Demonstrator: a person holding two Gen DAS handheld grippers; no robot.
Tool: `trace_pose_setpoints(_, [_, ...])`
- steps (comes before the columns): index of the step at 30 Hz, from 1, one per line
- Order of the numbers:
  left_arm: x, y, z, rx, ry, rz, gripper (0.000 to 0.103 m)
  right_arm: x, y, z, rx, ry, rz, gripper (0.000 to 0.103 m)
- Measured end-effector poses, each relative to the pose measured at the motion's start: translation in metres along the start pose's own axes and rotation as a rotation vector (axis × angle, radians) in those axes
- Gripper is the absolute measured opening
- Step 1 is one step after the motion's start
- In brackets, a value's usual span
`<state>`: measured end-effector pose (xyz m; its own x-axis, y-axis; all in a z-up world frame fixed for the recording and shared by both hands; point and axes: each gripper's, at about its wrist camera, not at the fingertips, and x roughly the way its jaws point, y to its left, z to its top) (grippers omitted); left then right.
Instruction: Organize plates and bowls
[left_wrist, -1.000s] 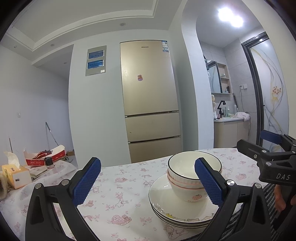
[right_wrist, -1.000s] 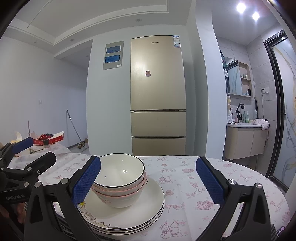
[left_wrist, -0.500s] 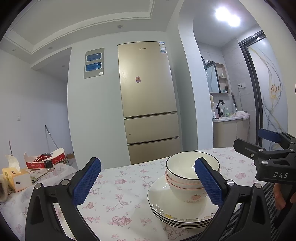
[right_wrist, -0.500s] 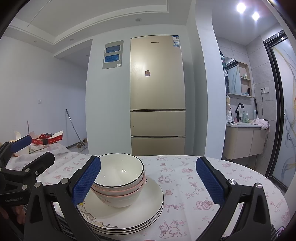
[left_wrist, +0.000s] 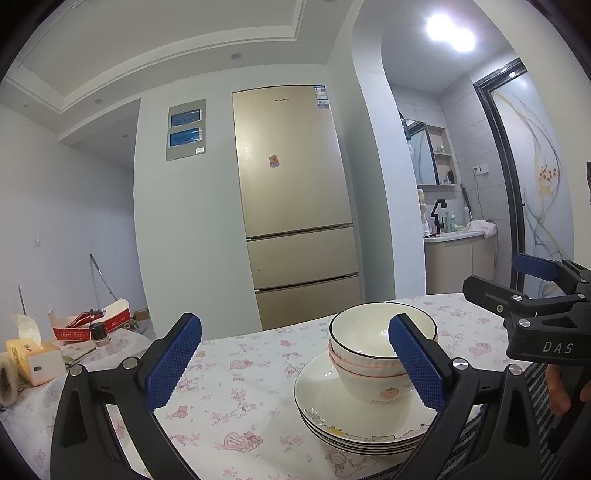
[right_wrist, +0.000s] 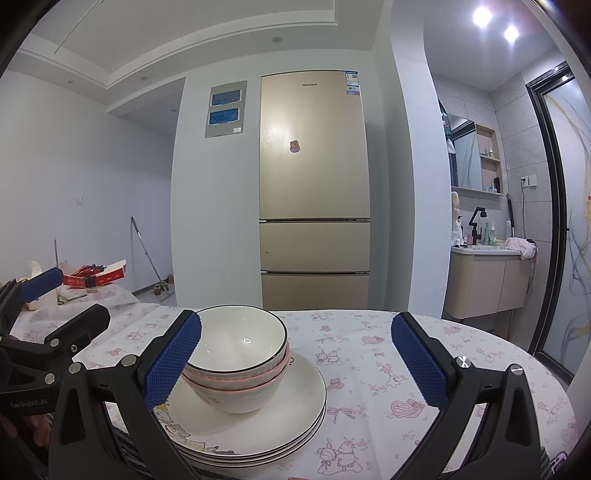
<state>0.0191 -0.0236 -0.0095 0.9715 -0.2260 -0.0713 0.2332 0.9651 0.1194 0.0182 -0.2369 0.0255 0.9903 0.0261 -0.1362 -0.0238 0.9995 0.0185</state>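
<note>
Between the wide-apart jaws of the left gripper (left_wrist: 295, 365), the flowery worktop (left_wrist: 236, 391) is showing, and nothing is being held there. The bowls (left_wrist: 376, 354) are sitting one inside the other, partly behind the right-hand jaw, and they are resting on the plates (left_wrist: 332, 413). The plates are lying in a flat pile on the worktop, under and just past that jaw. Out to the right of these jaws, the right gripper (left_wrist: 532, 284) is hanging in the air, with a bit of a hand (left_wrist: 565, 387) below it.

The right gripper's own jaws are standing wide apart too and are gripping nothing. In its view, the bowls are sitting just behind the left-hand jaw, and the plates are spreading out from under that jaw into the gap. The left gripper is showing off to the left of them.

Far behind both sets of jaws, a tall gold fridge (left_wrist: 295, 199) is standing. Off to the left of the left jaws, a tissue box (left_wrist: 35, 360) is sitting.
</note>
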Motion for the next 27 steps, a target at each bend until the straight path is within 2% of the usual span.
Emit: trace_pose_setpoints(27, [-0.0015,0.0020,0.0007,-0.001,0.002,0.001,0.103,-0.0001,-0.0014,0.0000,-0.002,-0.001,0.000,0.103])
